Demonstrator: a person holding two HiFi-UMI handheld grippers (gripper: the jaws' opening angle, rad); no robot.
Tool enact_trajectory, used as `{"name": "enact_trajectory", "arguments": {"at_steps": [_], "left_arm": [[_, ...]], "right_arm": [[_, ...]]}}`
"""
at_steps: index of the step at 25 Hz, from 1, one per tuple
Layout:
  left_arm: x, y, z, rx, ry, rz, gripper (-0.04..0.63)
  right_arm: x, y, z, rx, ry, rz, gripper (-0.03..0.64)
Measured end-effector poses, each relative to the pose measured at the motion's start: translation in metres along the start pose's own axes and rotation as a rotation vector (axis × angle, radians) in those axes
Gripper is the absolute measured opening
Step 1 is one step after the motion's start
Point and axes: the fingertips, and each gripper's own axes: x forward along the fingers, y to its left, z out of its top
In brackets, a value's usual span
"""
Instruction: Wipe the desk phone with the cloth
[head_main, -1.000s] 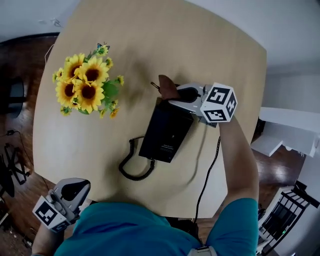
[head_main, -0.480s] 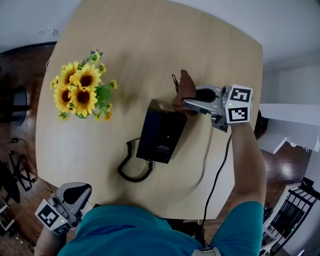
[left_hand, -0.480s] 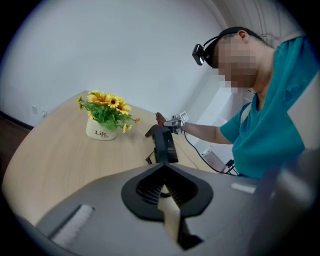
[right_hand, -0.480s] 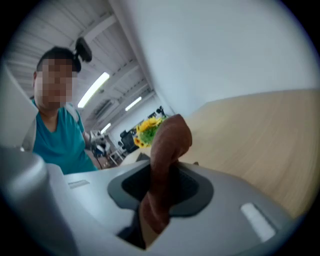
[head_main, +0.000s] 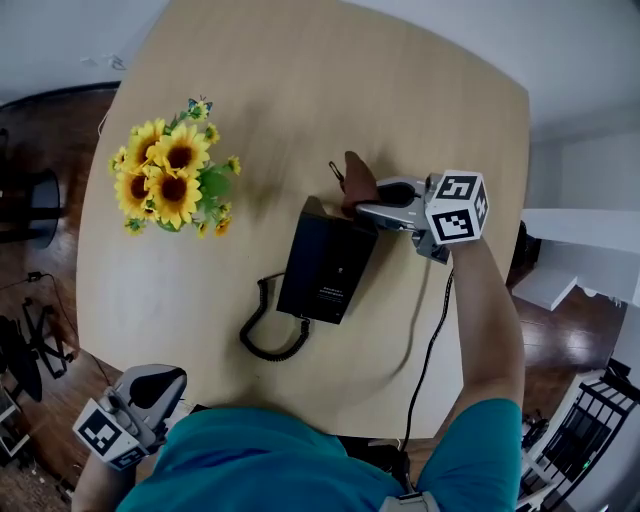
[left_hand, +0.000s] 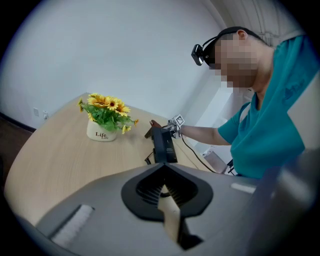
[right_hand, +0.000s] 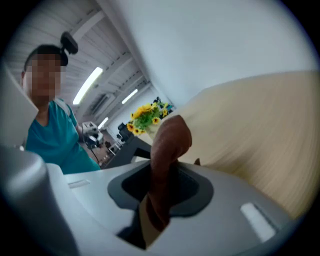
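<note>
A black desk phone (head_main: 328, 264) lies on the round wooden table (head_main: 300, 90), its coiled cord (head_main: 262, 335) looping toward the near edge. My right gripper (head_main: 368, 205) is shut on a brown cloth (head_main: 358, 180), which sits at the phone's far right corner. In the right gripper view the cloth (right_hand: 167, 150) sticks up between the jaws. My left gripper (head_main: 135, 400) hangs off the table's near left edge, shut with nothing in it. The left gripper view shows the phone (left_hand: 162, 145) far ahead.
A white pot of sunflowers (head_main: 175, 180) stands left of the phone, also visible as the pot of sunflowers (left_hand: 105, 122) in the left gripper view. A black cable (head_main: 425, 350) runs from the phone's right side over the table's near edge.
My right gripper with the cloth swung out to the right past the phone's top corner, then came back left and slightly down against that corner. The left gripper stayed put.
</note>
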Motion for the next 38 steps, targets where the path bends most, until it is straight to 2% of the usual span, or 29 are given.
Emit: {"name": "enact_trajectory", "arguments": {"at_steps": [2,3,8,10,14,18,23,26,29,33,38], "left_arm": [[-0.004,-0.001,-0.002,0.007,-0.005,0.013,0.005],[-0.007,-0.001,-0.002,0.015,-0.010,0.023,0.005],[-0.029,-0.011,0.001,0.058,-0.053,0.074,0.005],[-0.042,-0.021,0.005,0.052,-0.085,0.096,0.005],[-0.067,-0.044,0.012,0.037,-0.172,0.133,0.005],[-0.093,-0.068,0.022,0.078,-0.232,0.139,0.005],[-0.122,-0.094,0.032,0.151,-0.296,0.086,0.005],[-0.152,-0.106,0.025,0.204,-0.333,0.035,0.005],[-0.197,-0.108,0.003,0.247,-0.356,-0.008,0.005],[-0.262,-0.104,-0.037,0.324,-0.356,-0.073,0.005],[-0.329,-0.112,-0.061,0.353,-0.362,-0.166,0.005]], "right_arm": [[-0.002,-0.001,-0.005,-0.085,0.051,-0.062,0.097],[-0.006,0.000,-0.004,-0.107,0.045,-0.084,0.098],[-0.069,0.015,0.023,-0.078,-0.213,-0.233,0.098],[-0.094,0.035,0.026,-0.090,-0.278,-0.280,0.098],[-0.119,0.094,0.023,-0.119,-0.338,-0.306,0.098],[-0.120,0.151,0.018,-0.128,-0.371,-0.326,0.098],[-0.099,0.230,0.006,-0.115,-0.396,-0.317,0.098],[-0.079,0.283,-0.005,-0.109,-0.409,-0.343,0.098],[-0.052,0.342,-0.013,-0.097,-0.445,-0.395,0.098],[-0.014,0.423,-0.023,-0.082,-0.491,-0.518,0.098],[0.020,0.527,-0.033,-0.072,-0.518,-0.592,0.098]]}}
